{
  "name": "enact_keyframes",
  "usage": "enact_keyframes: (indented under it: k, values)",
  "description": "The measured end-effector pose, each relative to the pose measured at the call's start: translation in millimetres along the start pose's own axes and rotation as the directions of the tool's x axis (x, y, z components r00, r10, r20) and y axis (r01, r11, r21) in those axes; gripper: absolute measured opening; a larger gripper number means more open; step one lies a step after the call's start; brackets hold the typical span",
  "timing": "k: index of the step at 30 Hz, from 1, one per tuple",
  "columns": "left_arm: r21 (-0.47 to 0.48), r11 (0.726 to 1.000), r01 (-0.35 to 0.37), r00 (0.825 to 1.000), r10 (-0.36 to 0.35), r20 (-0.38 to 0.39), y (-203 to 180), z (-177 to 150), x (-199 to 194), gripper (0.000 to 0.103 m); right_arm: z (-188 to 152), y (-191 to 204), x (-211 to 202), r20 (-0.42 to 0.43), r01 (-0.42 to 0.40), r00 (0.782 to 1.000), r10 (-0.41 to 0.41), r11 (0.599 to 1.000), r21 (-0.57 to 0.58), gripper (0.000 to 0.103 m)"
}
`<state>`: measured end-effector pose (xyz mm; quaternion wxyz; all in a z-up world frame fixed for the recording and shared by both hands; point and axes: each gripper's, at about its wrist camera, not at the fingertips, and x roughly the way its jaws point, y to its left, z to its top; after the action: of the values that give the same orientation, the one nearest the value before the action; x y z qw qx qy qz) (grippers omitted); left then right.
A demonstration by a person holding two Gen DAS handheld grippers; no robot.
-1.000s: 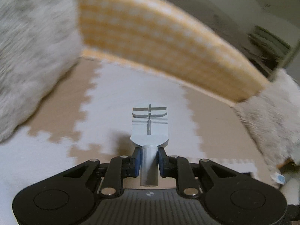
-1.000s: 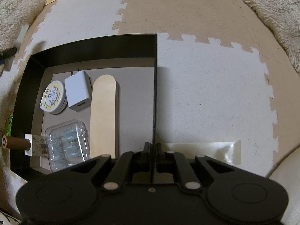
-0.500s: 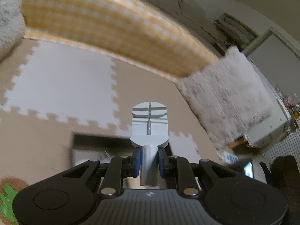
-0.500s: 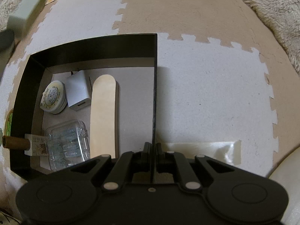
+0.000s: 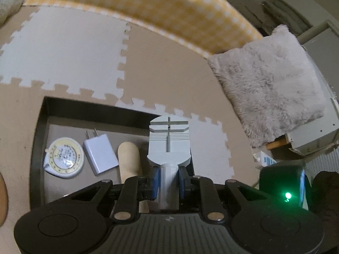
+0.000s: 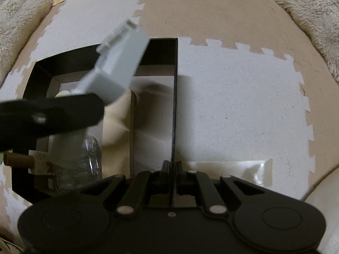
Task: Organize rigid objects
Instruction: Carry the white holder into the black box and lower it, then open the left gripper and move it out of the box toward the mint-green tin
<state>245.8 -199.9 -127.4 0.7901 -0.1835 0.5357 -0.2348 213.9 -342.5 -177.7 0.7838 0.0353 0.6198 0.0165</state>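
Two-tone puzzle mats cover the floor; yellow checked fabric spans the top. Left gripper clamps the grey tool at centre frame; right gripper pinches the black box wall.

Floor is covered by interlocking foam mats, beige and white. Bounded by yellow gingham cushion and grey fluffy cushion.

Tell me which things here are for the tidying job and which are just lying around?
For the job:
grey plastic tool, clamped in the left gripper
black box, its wall pinched by the right gripper
round tape measure, white charger, wooden board, all inside the box

Just lying about:
fluffy cushion
yellow checked cushion
foam floor mat
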Motion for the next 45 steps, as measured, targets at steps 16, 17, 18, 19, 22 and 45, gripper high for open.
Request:
enact_keyframes:
  k: [16, 17, 18, 19, 22, 45]
  values:
    - [0.022, 0.996, -0.082, 0.995, 0.083, -0.049, -3.5, -7.4, 20.8, 0.054, 1.0, -0.1, -1.8, -0.002, -0.006, 1.0, 0.006, 1.0, 0.01, 0.006]
    - [0.025, 0.996, -0.081, 0.996, 0.082, -0.047, -4.2, -7.4, 18.6, 0.055, 1.5, 0.2, -1.5, -0.002, -0.005, 1.0, 0.005, 1.0, 0.01, 0.006]
    - [0.027, 0.996, -0.082, 0.996, 0.083, -0.045, -4.9, -7.6, 16.6, 0.056, 1.6, 1.1, -1.3, -0.002, -0.004, 1.0, 0.004, 1.0, 0.009, 0.006]
    - [0.031, 0.996, -0.084, 0.995, 0.085, -0.043, -5.3, -7.7, 14.4, 0.057, 1.7, 1.1, -0.9, -0.001, -0.003, 1.0, 0.003, 1.0, 0.008, 0.006]
    - [0.039, 0.995, -0.091, 0.995, 0.093, -0.036, -7.1, -7.4, 7.5, 0.06, 1.7, 0.3, 0.2, 0.0, -0.008, 1.0, 0.008, 1.0, 0.014, 0.006]
    - [0.271, 0.946, -0.181, 0.981, 0.153, 0.119, -17.7, -21.8, -79.0, 0.103, 2.2, -1.7, -2.4, 0.004, -0.02, 1.0, 0.02, 1.0, 0.022, 0.006]
